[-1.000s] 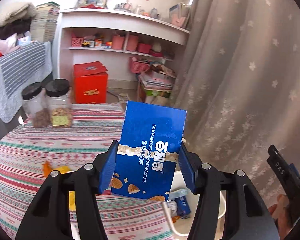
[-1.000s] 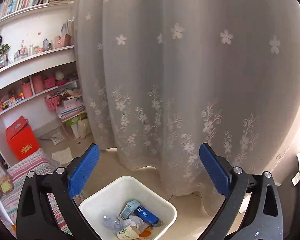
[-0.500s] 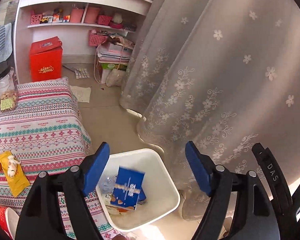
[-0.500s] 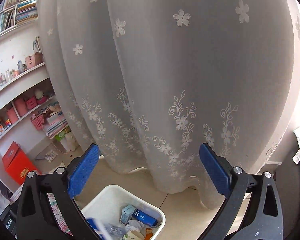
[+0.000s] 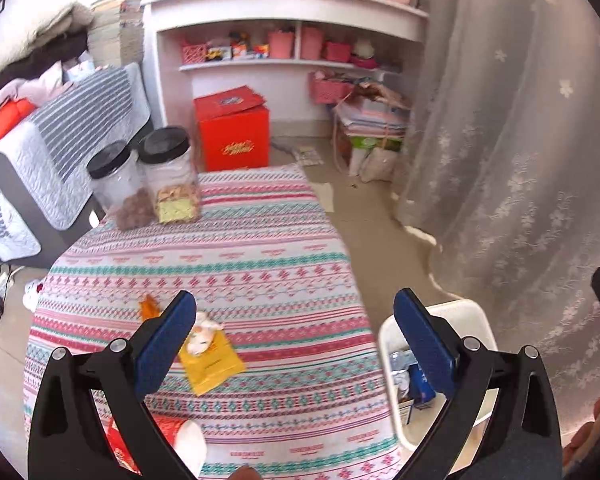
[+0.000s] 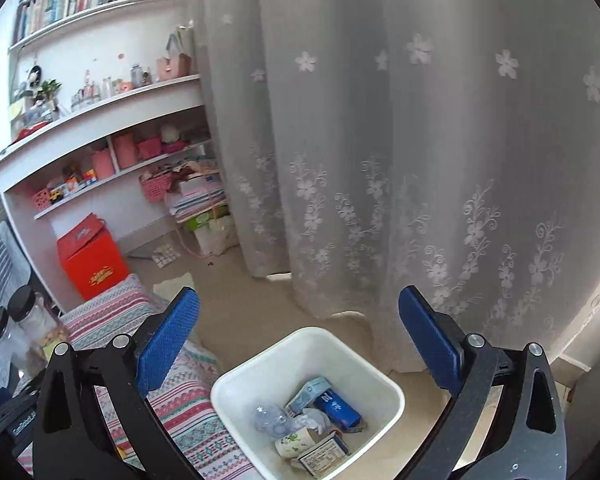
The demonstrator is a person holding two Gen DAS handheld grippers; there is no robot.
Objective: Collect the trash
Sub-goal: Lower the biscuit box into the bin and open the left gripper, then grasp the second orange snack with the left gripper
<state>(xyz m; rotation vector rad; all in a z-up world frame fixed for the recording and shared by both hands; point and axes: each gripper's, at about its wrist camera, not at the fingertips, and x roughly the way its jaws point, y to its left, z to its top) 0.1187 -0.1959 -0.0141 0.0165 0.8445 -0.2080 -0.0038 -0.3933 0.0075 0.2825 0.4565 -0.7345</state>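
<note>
My left gripper point(image 5: 296, 336) is open and empty above the patterned tablecloth point(image 5: 240, 248). A yellow wrapper point(image 5: 210, 364) with a crumpled bit on it lies by the left finger, an orange scrap point(image 5: 148, 307) beside it, a red and white cup point(image 5: 180, 440) near the bottom edge. The white bin point(image 5: 466, 314) stands on the floor right of the table. My right gripper point(image 6: 298, 344) is open and empty above the bin point(image 6: 260, 372), which holds a blue biscuit box point(image 6: 336, 406), a flat carton point(image 6: 320, 454) and other trash.
Two black-lidded jars point(image 5: 156, 176) stand at the table's far edge. A red box point(image 5: 232, 132) and white shelves point(image 5: 284, 28) lie beyond. A flowered curtain point(image 6: 420, 140) hangs right behind the bin. A grey striped sofa point(image 5: 60, 136) is at left.
My left gripper opened and dropped the blue biscuit box into the bin, then swung back left over the table. The right gripper stayed open above the bin.
</note>
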